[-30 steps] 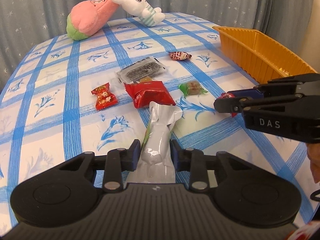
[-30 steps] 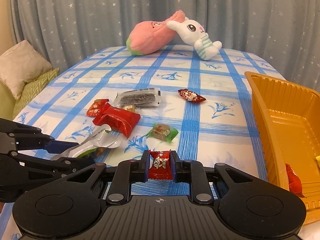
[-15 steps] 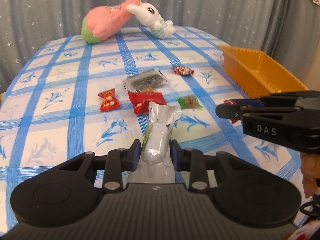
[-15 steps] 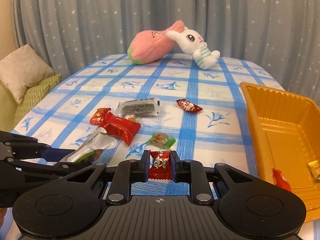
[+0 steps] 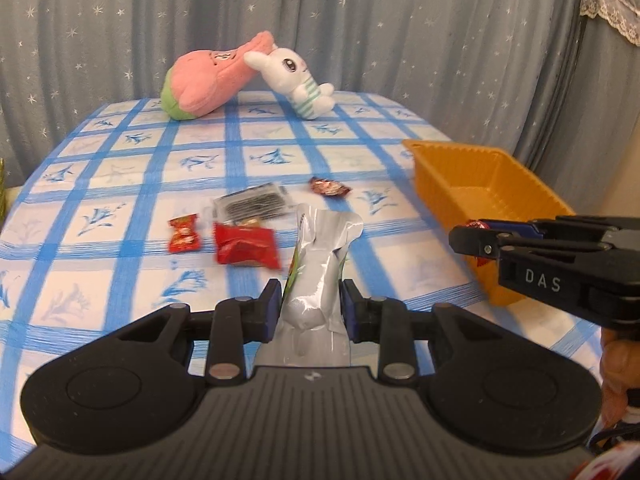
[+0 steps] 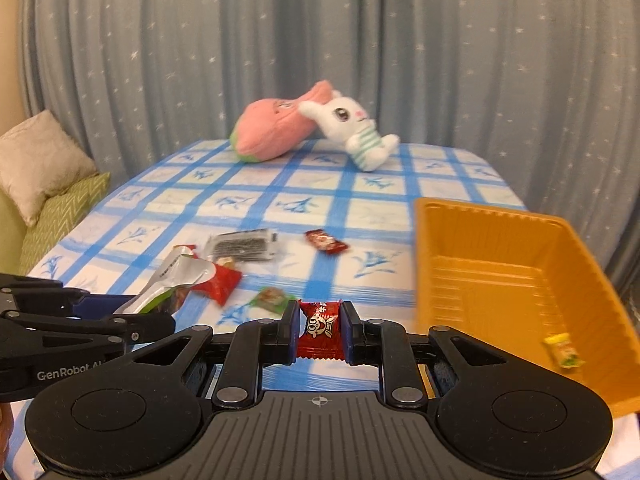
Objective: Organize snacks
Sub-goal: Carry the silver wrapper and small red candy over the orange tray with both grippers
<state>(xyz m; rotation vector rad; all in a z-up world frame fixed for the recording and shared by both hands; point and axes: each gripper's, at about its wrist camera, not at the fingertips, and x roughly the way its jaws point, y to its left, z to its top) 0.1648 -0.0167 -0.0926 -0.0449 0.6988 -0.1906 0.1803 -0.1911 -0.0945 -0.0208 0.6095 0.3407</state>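
My left gripper (image 5: 308,300) is shut on a silver snack pouch (image 5: 320,264) and holds it above the table. My right gripper (image 6: 320,330) is shut on a small red candy packet (image 6: 320,330), held above the table left of the orange tray (image 6: 504,280). The right gripper also shows in the left wrist view (image 5: 472,242), near the tray (image 5: 480,188). Loose on the blue-checked table lie a red pack (image 5: 246,250), a small red candy (image 5: 183,234), a dark clear-wrapped pack (image 5: 252,206), a red-brown candy (image 5: 328,187) and a green-wrapped sweet (image 6: 270,298).
A yellow candy (image 6: 562,350) lies inside the tray. A pink plush (image 5: 208,80) and a white rabbit plush (image 5: 298,80) sit at the table's far end before grey curtains. A sofa with cushions (image 6: 44,168) stands left of the table.
Both grippers have risen and drawn back with their snacks, so the table looks farther and lower. The tray's inside now shows more in the right wrist view.
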